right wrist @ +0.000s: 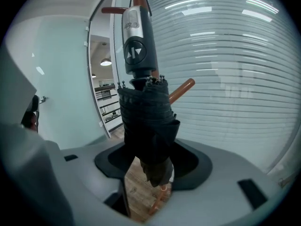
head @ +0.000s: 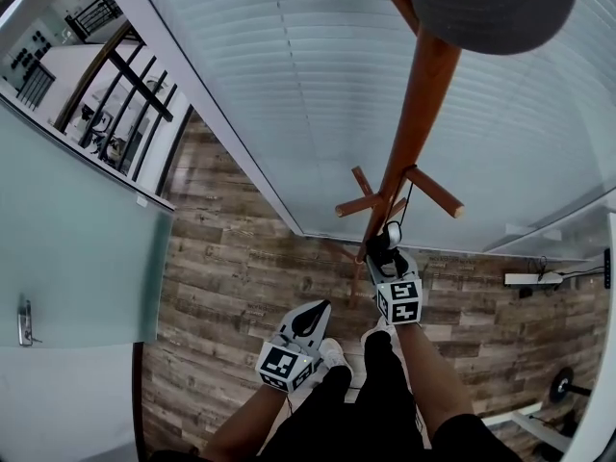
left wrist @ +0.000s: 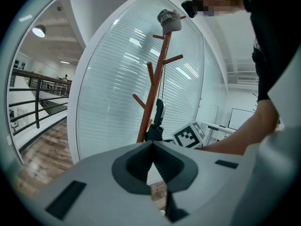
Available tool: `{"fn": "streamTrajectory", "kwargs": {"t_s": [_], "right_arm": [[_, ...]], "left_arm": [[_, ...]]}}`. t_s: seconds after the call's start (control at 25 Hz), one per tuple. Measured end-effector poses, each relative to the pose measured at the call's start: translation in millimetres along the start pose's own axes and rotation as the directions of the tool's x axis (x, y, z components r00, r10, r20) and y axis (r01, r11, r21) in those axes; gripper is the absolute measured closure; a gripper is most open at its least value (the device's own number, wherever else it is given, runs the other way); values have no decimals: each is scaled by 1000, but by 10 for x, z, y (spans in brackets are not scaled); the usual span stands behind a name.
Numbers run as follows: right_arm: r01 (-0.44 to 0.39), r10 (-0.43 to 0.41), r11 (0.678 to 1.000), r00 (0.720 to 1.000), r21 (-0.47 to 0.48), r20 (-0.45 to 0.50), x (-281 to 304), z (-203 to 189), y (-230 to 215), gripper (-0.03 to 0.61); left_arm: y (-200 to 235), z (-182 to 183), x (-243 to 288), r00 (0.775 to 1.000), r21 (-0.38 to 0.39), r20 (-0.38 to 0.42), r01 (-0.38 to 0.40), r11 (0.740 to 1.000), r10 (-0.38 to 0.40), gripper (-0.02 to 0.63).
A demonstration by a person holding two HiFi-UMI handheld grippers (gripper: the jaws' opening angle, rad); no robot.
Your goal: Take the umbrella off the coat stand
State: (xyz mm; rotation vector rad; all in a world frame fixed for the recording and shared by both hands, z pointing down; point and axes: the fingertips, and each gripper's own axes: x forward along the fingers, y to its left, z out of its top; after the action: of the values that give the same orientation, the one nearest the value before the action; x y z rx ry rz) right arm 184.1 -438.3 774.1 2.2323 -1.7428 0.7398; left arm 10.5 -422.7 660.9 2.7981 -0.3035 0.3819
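Note:
A brown wooden coat stand rises in front of me with a grey cap on top. A black folded umbrella hangs by a thin strap from one of the stand's lower pegs. In the right gripper view the umbrella hangs upright with its grey handle at the top. My right gripper is shut on its folded canopy. My left gripper hangs lower left, apart from the stand. Its jaws are shut on nothing. The left gripper view also shows the stand and umbrella.
A curved glass wall with white blinds stands right behind the stand. A frosted glass door with a metal handle is at the left, a railing beyond it. The floor is wood plank. My legs and shoes are below.

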Motion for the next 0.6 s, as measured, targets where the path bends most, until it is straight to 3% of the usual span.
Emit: {"fn": "streamTrajectory", "kwargs": {"t_s": [0.4, 0.6], "right_arm": [[-31, 39, 996, 994, -80, 102, -242, 416, 80, 347], [-1, 20, 995, 982, -98, 188, -494, 690, 146, 347]], "left_arm": [[-82, 172, 130, 1000, 59, 15, 21, 998, -22, 600], [-60, 211, 99, 999, 21, 29, 42, 999, -42, 600]]}}
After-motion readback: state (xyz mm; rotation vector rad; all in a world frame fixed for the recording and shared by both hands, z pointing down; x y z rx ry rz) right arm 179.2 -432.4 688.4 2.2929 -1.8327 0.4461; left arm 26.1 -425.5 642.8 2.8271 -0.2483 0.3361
